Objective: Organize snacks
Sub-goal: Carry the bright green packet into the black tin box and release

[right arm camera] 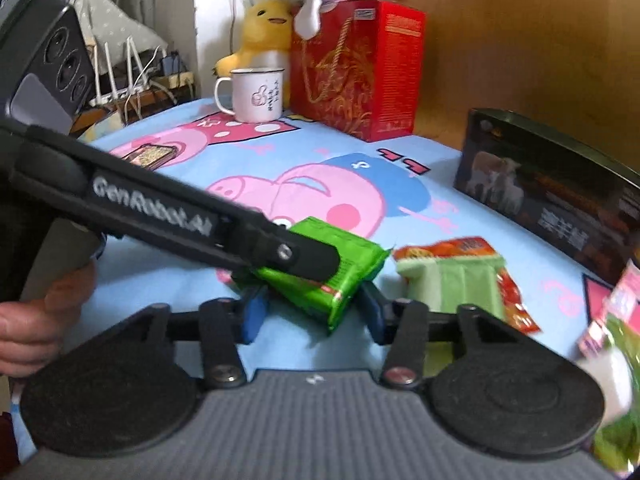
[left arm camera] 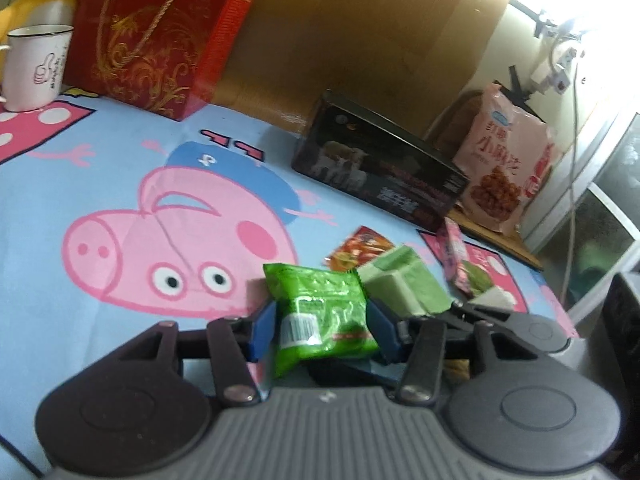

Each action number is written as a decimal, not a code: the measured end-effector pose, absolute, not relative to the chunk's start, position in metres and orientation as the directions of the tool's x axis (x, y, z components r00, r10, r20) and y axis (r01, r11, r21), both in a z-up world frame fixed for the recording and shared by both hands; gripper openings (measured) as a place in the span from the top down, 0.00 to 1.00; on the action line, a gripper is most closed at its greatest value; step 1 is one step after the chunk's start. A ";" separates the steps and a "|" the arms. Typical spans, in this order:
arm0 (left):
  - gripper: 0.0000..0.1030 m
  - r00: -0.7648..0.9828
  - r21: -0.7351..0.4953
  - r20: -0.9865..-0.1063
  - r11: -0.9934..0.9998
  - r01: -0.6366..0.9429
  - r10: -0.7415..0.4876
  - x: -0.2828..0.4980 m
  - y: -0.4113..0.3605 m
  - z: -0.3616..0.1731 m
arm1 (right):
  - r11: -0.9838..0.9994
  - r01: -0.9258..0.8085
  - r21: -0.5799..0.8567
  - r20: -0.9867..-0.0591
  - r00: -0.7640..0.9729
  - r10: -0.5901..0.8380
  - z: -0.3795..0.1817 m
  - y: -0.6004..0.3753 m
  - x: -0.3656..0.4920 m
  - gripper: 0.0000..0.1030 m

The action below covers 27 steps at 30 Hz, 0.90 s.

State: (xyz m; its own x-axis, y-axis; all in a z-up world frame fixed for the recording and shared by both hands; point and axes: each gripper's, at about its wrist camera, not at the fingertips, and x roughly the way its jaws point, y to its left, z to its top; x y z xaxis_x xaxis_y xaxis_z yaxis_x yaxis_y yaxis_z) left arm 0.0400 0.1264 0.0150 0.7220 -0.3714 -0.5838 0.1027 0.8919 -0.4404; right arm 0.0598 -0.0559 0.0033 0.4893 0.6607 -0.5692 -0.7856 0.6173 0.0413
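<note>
Clamping my left tongs (left arm camera: 320,322) on the green packet (left arm camera: 320,312); my right tongs (right arm camera: 312,312) stand apart around it. Next I judge: carry it toward the black box (left arm camera: 380,168) at one o'clock.

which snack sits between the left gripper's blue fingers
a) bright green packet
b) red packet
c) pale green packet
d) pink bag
a: in the left wrist view the bright green packet is clamped between the blue fingers of the left gripper, with the pale green packet lying beyond it.

L tool (left arm camera: 322,330) clamped, R tool (right arm camera: 310,314) jaws apart, both angled down.
</note>
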 end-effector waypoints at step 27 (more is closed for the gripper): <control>0.57 0.751 -0.326 -0.481 0.888 0.325 -0.452 0.126 0.027 0.107 | 0.785 -0.618 -0.033 -0.309 0.753 0.580 0.059 -0.137 0.094 0.55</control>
